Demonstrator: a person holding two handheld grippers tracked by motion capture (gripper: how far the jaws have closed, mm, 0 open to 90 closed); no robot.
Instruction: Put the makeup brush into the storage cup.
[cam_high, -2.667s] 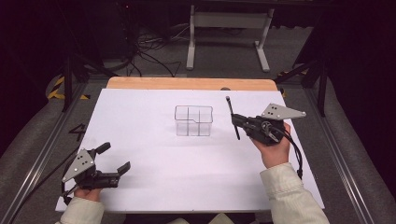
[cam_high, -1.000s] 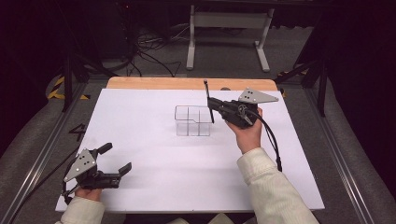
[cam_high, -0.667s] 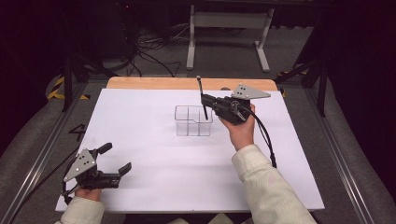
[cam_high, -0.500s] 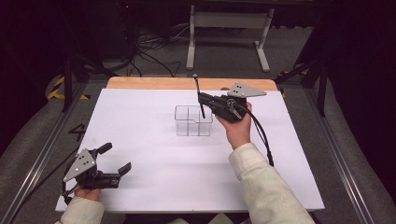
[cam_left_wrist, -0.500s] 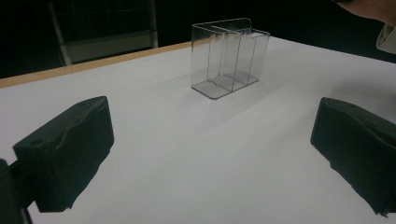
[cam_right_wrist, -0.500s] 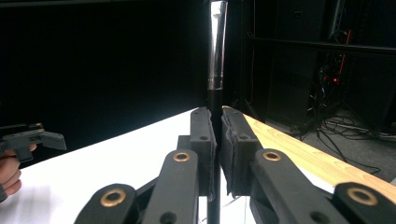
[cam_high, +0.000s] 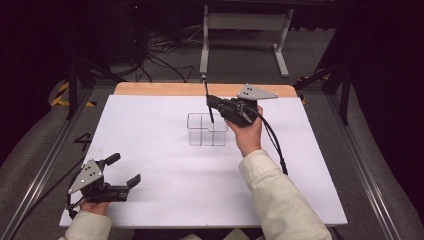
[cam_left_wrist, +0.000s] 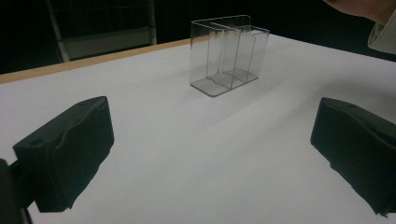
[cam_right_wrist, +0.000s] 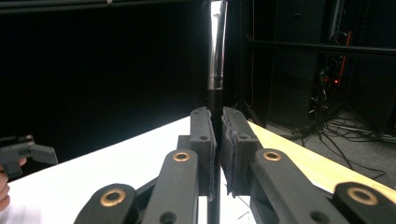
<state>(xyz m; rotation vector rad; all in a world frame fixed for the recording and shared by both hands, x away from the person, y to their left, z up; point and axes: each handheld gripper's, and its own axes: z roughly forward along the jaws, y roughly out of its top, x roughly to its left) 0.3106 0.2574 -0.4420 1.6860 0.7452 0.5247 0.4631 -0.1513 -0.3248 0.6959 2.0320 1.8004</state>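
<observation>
A clear plastic box (cam_high: 206, 129) with inner dividers stands upright at the middle of the white sheet (cam_high: 150, 125); the box (cam_left_wrist: 229, 53) is also in the left gripper view. My right gripper (cam_high: 210, 101) hovers just above and behind the box's right part, shut on a thin black rod (cam_high: 204, 86) with a silver section (cam_right_wrist: 217, 46). The rod stands nearly upright, its lower end over the box. In the right gripper view the jaws (cam_right_wrist: 217, 116) press on the rod from both sides. My left gripper (cam_high: 125, 169) rests near the sheet's front left corner, open and holding nothing (cam_left_wrist: 210, 154).
A wooden table edge (cam_high: 165, 89) runs along the far side of the sheet. Behind it are a metal stand (cam_high: 240, 22) and floor cables (cam_high: 155, 60). Metal rails flank the table left and right. The right gripper's cable (cam_high: 272, 140) trails along the forearm.
My right hand has carried the rod leftward and away from the person, from the sheet's right side to above the clear box. The left gripper has stayed in place, still open.
</observation>
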